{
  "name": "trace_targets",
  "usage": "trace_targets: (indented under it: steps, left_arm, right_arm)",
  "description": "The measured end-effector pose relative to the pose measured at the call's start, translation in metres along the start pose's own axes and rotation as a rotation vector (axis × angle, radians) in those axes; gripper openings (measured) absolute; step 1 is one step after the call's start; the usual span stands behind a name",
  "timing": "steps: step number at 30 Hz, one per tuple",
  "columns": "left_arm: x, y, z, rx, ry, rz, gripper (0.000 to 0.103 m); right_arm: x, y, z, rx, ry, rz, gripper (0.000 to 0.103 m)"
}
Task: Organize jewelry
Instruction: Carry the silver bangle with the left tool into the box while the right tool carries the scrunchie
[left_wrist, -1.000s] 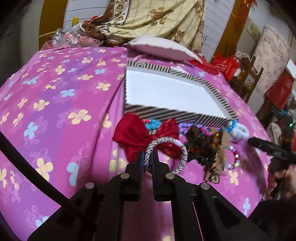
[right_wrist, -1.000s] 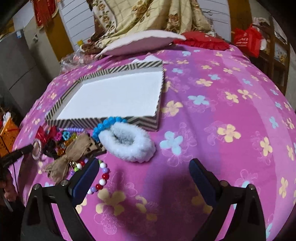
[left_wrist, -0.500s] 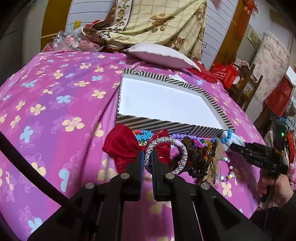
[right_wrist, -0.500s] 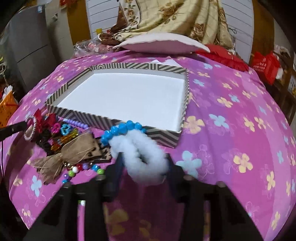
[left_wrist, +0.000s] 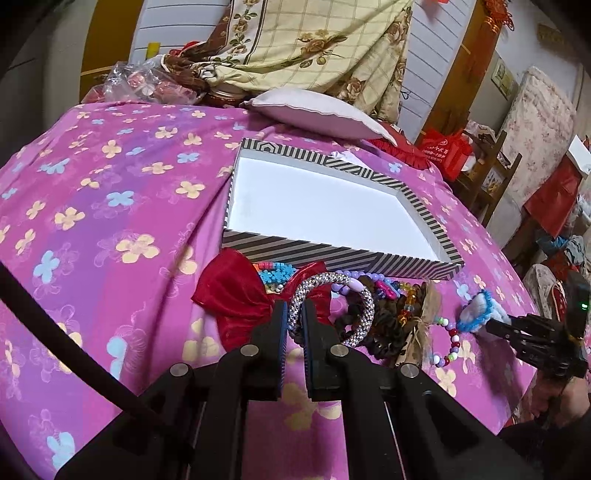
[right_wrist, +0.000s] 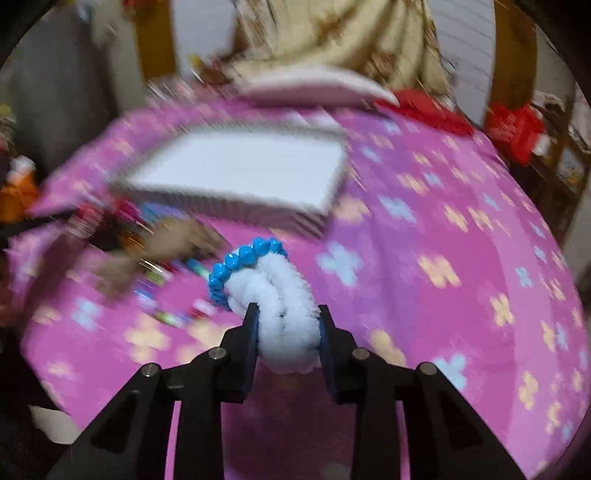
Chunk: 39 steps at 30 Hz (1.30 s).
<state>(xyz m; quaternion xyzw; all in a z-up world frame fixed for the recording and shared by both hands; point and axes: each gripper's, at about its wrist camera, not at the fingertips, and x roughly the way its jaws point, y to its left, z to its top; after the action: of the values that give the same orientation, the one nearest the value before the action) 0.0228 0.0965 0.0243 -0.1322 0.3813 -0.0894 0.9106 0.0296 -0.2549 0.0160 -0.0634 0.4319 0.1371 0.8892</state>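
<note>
Whereas our right gripper (right_wrist: 286, 332) stood open a second ago, it now clamps the fluffy white scrunchie (right_wrist: 284, 314) with its blue bead bracelet (right_wrist: 236, 266), lifted near the striped box's (left_wrist: 332, 254) front corner. Our left gripper (left_wrist: 294, 317) stays clenched on the rhinestone bangle (left_wrist: 332, 306). No legible writing.

Fluffy white scrunchie (right_wrist: 286, 325) (blue-beaded) in right claw (right_wrist: 287, 314)
</note>
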Motion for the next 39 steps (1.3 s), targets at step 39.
trace_targets:
  steps: [39]
  left_arm:
    - [0.015,-0.020,0.049,-0.012,-0.133,-0.024,0.000]
  right_arm:
    - [0.001,0.009,0.066,0.142,-0.237,0.005,0.030]
